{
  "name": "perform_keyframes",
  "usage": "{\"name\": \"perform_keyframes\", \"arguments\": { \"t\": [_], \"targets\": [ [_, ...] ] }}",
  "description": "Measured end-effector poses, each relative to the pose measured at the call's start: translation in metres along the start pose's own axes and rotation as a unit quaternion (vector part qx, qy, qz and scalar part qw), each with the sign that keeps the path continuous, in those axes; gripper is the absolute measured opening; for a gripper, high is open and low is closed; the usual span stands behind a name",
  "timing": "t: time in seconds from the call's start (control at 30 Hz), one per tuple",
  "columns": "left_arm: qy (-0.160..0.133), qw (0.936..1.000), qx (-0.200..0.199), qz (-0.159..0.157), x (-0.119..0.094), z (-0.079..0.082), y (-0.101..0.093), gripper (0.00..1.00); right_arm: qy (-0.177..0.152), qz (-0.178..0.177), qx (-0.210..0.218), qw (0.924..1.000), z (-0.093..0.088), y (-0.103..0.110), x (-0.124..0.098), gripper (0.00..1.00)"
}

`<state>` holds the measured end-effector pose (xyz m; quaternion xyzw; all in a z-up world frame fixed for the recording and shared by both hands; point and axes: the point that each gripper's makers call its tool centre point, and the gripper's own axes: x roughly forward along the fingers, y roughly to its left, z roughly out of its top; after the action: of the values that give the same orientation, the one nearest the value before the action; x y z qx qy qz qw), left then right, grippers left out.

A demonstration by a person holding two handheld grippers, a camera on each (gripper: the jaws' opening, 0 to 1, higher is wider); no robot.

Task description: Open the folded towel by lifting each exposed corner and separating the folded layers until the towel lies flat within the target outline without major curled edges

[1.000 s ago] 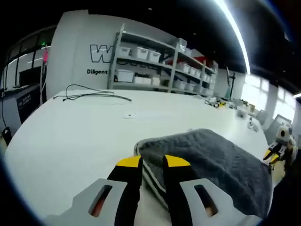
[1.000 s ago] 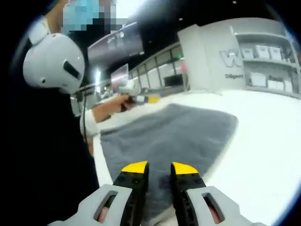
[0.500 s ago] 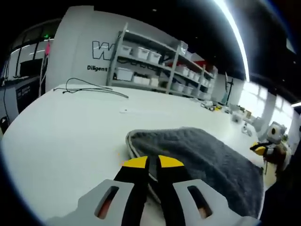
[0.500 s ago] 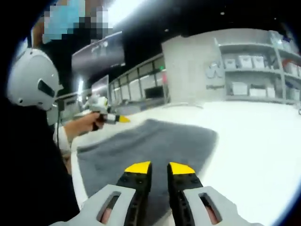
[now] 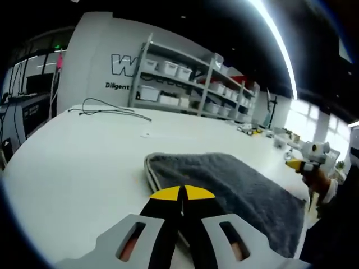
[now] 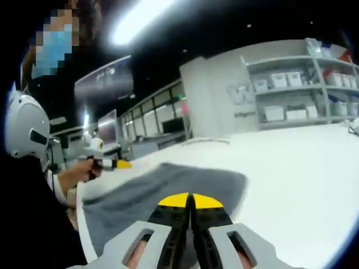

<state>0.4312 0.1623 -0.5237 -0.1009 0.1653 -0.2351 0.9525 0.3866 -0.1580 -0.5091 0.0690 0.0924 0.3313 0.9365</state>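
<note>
On my left, the left gripper [image 5: 181, 193] has its yellow-tipped jaws brought together right at the near folded edge of the grey towel [image 5: 224, 185], which lies folded on the white table [image 5: 73, 162] in front of me; the tips meet over the stacked layers, and I judge they have pinched the edge, though I cannot tell how many layers sit between them. The rounded fold corner lies just beyond the tips, with the layered hem running back toward me. Moving across, the towel spreads away to the right, toward my other hand. In the right gripper view, the right gripper [image 6: 190, 200] also has its jaws pressed tip to tip, low over the towel [image 6: 168, 182] near its closer edge, and whether cloth is caught between them I cannot tell. To do this step well, I would make sure each pinch takes only the top layer, not the whole stack, then lift both corners evenly and draw them apart and outward so the fold opens without dragging the bottom layer. I would keep the lift low and slow so that the edges do not curl under as the cloth settles flat. A black cable [image 5: 109, 109] lies well apart at the far side of the table.
</note>
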Motion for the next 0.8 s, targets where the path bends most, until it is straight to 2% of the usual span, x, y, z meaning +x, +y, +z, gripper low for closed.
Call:
{"name": "perform_keyframes", "arguments": {
  "t": [0.13, 0.2, 0.33, 0.47, 0.67, 0.8],
  "targets": [
    [-0.013, 0.9993, -0.029, -0.021, -0.015, 0.003, -0.022, 0.01, -0.001, 0.0, 0.012, 0.9999, 0.007, -0.005, 0.004, 0.0],
    [-0.015, 0.999, -0.033, -0.025, -0.022, 0.002, -0.031, 0.01, 0.007, -0.005, -0.013, 0.9999, 0.01, -0.009, 0.008, 0.0],
    [-0.005, 0.9988, -0.037, -0.03, -0.031, -0.007, -0.045, 0.01, 0.007, 0.011, -0.028, 0.9995, 0.016, -0.009, 0.011, 0.0],
    [0.001, 0.9992, -0.033, -0.021, -0.04, -0.014, -0.052, 0.01, 0.015, 0.02, -0.039, 0.9989, 0.016, -0.012, 0.014, 0.0],
    [-0.022, 0.9985, -0.046, -0.021, -0.058, -0.006, -0.068, 0.01, 0.02, 0.034, -0.056, 0.9976, 0.016, -0.025, 0.02, 0.0],
    [-0.021, 0.9992, -0.035, -0.004, -0.067, -0.013, -0.072, 0.01, 0.024, 0.044, -0.08, 0.9956, 0.022, -0.031, 0.031, 0.0]
  ]
}}
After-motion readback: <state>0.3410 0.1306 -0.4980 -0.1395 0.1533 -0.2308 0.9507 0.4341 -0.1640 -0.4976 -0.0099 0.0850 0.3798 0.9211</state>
